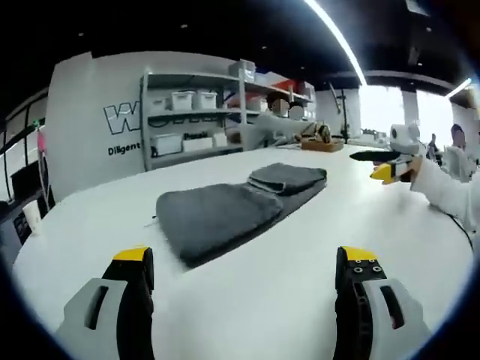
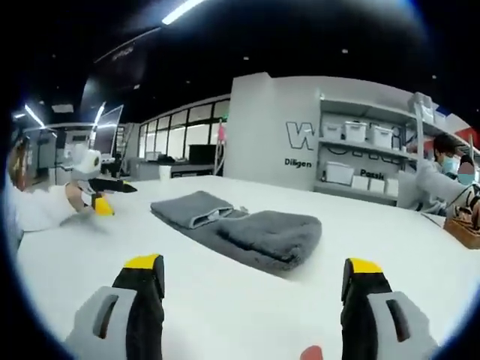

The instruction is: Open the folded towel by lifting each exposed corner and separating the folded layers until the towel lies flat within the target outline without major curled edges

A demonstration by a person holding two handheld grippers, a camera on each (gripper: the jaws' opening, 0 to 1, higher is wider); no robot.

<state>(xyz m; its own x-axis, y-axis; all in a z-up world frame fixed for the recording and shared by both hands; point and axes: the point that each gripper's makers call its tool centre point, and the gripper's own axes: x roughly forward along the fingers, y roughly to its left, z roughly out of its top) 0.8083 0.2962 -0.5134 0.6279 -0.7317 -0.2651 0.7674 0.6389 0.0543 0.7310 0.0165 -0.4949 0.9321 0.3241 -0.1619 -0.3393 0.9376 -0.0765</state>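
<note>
A dark grey folded towel (image 1: pixel 225 214) lies on the white table (image 1: pixel 300 300), a smaller folded layer (image 1: pixel 289 178) resting on its far end. My left gripper (image 1: pixel 244 259) hovers open just short of the towel's near edge, nothing between its fingers. In the right gripper view the same towel (image 2: pixel 255 229) lies ahead, its thicker fold on the right. My right gripper (image 2: pixel 253 264) is open and empty, also short of the towel. Each gripper appears in the other's view beyond the towel: the right gripper (image 1: pixel 386 166) held by a white-sleeved hand, the left gripper (image 2: pixel 101 193) likewise.
Grey shelves with white bins (image 1: pixel 187 112) stand behind the table by a lettered wall (image 2: pixel 300 135). A wicker basket (image 1: pixel 322 142) sits at the table's far edge. A person (image 2: pixel 442 176) leans at the table near the shelves. Bare tabletop surrounds the towel.
</note>
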